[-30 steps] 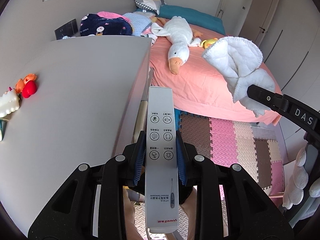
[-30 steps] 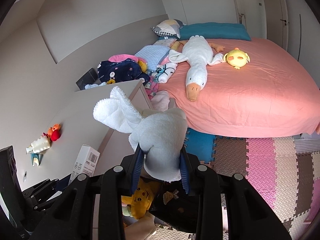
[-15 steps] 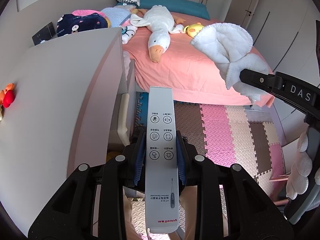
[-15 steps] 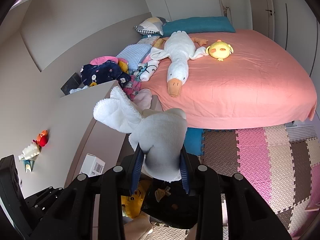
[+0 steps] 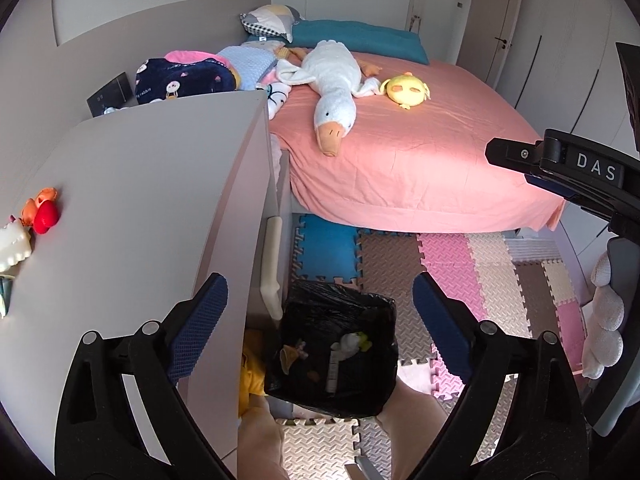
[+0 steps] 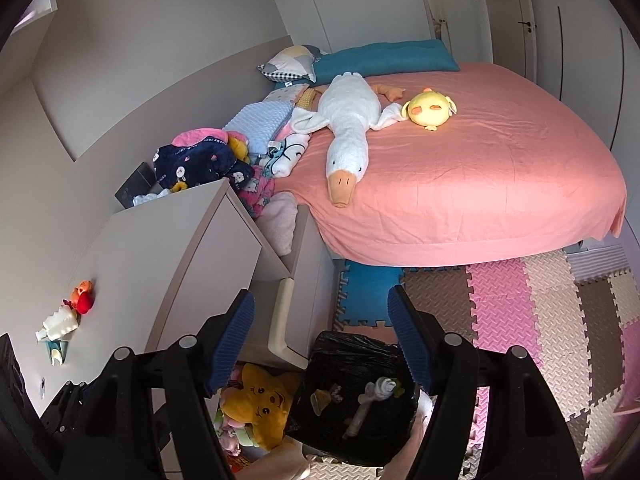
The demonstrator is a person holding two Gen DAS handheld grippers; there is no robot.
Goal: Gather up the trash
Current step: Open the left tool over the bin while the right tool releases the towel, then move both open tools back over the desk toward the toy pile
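Note:
A bin lined with a black bag [image 5: 370, 316] stands on the floor mats below me; it also shows in the right wrist view [image 6: 344, 354]. Trash lies inside: a white crumpled cloth [image 5: 348, 342] [image 6: 378, 390], the long grey box [image 5: 332, 368] and scraps. My left gripper [image 5: 320, 312] is open and empty above the bin. My right gripper [image 6: 320, 332] is open and empty above the bin too. The right gripper's body [image 5: 576, 168] shows at the right in the left wrist view.
A grey dresser [image 5: 140, 208] stands left, with small toys [image 5: 40, 216] on its top. A pink bed [image 5: 420, 168] with a plush goose [image 5: 336, 80] and a yellow plush [image 5: 406, 88] is behind. Yellow plush toys [image 6: 256, 404] lie beside the bin. Foam mats [image 5: 500, 272] cover the floor.
Both grippers have opened. The grey box has left my left gripper and the white cloth my right gripper; both now lie in the bin. Both views have tilted down.

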